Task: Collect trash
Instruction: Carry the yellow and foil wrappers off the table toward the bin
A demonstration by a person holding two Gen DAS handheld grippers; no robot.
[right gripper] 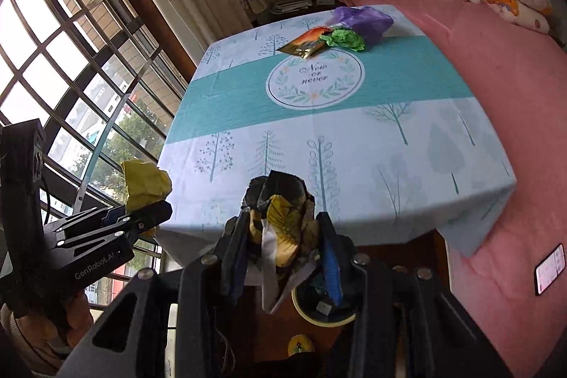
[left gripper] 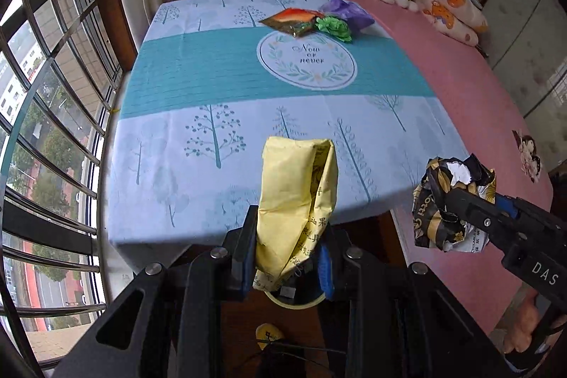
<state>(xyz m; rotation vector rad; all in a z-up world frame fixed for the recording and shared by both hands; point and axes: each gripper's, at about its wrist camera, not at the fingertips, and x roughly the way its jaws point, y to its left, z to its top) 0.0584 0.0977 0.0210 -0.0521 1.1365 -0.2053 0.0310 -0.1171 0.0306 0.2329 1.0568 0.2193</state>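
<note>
Left wrist view: your left gripper (left gripper: 288, 257) is clamped part-way on a crumpled yellow paper wrapper (left gripper: 297, 197), held upright over a round yellow-rimmed bin (left gripper: 294, 302) below the table edge, presumably ready to drop. The tree-printed blue tablecloth (left gripper: 212, 87) carries a glossy orange foil packet (left gripper: 290, 20), crinkled green paper (left gripper: 333, 27) and a soft purple plastic bag (left gripper: 349, 11) at its far side

Right wrist view: your right gripper (right gripper: 281, 250) pinches a crushed black-and-gold wrapper (right gripper: 280, 211), likewise above the bin (right gripper: 319, 317); three pieces remain uncollected, by my judgement
</note>
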